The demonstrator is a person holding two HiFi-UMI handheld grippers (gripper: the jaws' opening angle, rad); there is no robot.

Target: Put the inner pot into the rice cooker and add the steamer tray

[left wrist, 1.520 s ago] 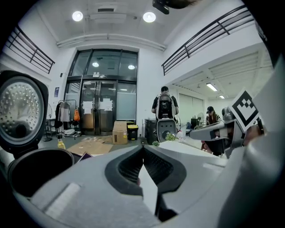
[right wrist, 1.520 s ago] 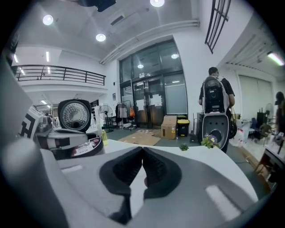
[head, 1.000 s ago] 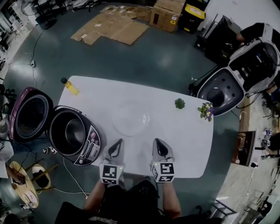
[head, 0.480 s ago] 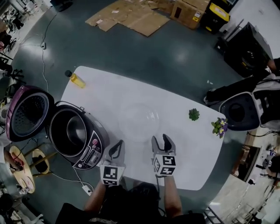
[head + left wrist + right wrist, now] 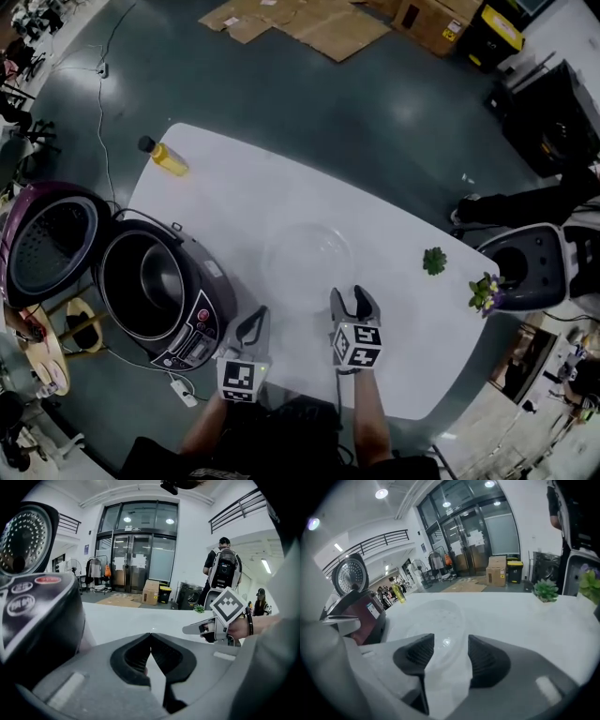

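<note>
Right gripper view, right gripper [image 5: 451,645] jaws standing wide, just been opening, gripping nothing, clear perforated plastic steamer tray [image 5: 433,616] lying just ahead on white table [image 5: 520,616], left gripper [image 5: 151,638] jaws pressing together, empty, black rice cooker [image 5: 192,333] standing open at table's left edge.

A yellow bottle [image 5: 167,158] stands at the white desk's [image 5: 244,197] far left corner. A small green plant [image 5: 434,261] sits near the right edge, with a purple-flowered plant [image 5: 486,293] at that edge. Flattened cardboard [image 5: 309,19] lies on the floor beyond.
</note>
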